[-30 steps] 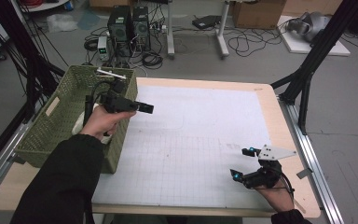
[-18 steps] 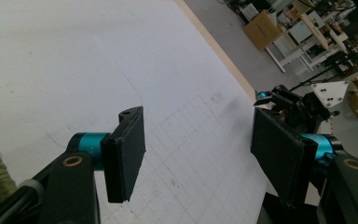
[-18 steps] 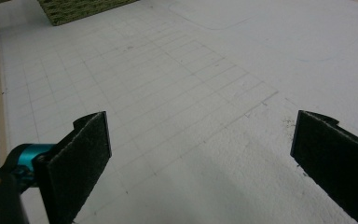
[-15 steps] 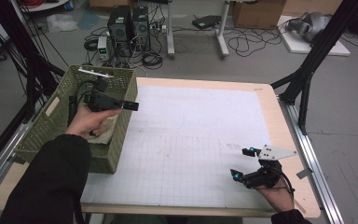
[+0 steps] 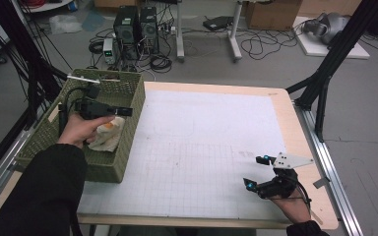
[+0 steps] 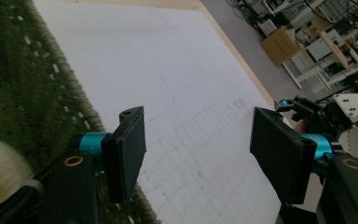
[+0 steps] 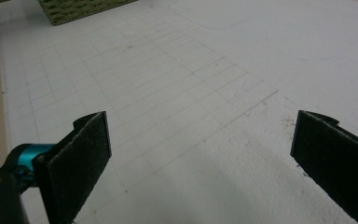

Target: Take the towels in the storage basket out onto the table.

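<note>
Grey floor strewn with cables and computer towers beyond a wooden table (image 5: 295, 105) topped by a white gridded mat (image 5: 202, 142). At far left, a green woven basket (image 5: 130, 105) holding a pale, half-hidden bundle (image 5: 109, 135), blurred past naming, with the left gripper (image 5: 123, 111) above it, jaws parted and empty. Near right, the right gripper (image 5: 257, 172) low over the mat, jaws wide, gripping nothing.

Crumpled white and orange cloth (image 5: 107, 133) inside the green woven basket (image 5: 128, 129), against its right wall
</note>
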A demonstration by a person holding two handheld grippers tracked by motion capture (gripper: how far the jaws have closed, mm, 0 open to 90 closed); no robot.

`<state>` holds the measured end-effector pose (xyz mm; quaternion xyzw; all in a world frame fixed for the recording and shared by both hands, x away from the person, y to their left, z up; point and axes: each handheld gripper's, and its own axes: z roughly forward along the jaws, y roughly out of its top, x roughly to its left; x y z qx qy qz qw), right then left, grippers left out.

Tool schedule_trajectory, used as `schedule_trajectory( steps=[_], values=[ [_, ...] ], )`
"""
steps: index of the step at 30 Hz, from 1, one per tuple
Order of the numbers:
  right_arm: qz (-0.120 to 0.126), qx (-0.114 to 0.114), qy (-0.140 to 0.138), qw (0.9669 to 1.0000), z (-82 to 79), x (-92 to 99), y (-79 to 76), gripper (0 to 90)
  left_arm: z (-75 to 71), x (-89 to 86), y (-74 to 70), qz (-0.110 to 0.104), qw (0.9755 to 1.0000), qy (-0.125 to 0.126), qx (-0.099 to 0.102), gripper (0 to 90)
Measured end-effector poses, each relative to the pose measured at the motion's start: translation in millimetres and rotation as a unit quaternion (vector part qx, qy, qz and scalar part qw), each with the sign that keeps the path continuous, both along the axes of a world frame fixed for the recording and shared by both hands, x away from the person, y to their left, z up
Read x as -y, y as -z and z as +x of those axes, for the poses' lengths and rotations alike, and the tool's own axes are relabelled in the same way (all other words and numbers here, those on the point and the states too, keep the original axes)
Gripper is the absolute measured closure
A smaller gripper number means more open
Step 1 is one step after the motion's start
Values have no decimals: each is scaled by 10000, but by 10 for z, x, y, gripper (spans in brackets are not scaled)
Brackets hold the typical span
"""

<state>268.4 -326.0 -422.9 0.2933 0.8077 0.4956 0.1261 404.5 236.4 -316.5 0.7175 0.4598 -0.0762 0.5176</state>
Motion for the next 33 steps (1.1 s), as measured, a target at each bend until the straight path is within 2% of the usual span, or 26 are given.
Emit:
schedule_trajectory(
  steps=[7,11,20,24,28,29,31,33],
  values=[
    [-17,-6,-18,10000,0,0,7,40,-24,-149,4,166,9995,-272,71,360],
    [-13,7,-19,10000,0,2,7,40,-35,-213,19,359,9983,-440,114,363],
    [-18,-16,-11,10000,-3,3,9,40,-52,-363,148,599,9959,-682,46,369],
    [-14,-23,-11,10000,-2,3,11,40,-55,-415,167,776,9935,-826,84,375],
    [-24,-25,-17,10000,-3,6,13,40,-55,-444,200,1042,9901,-936,77,382],
    [-14,-45,-17,10000,-5,5,14,40,-53,-446,211,1128,9886,-993,48,397],
    [-27,-59,-31,10000,-2,-4,19,40,-53,-447,222,1134,9886,-993,50,401],
    [-33,-46,-40,10000,1,-6,21,40,-51,-442,227,1229,9871,-1025,62,401]
  ],
)
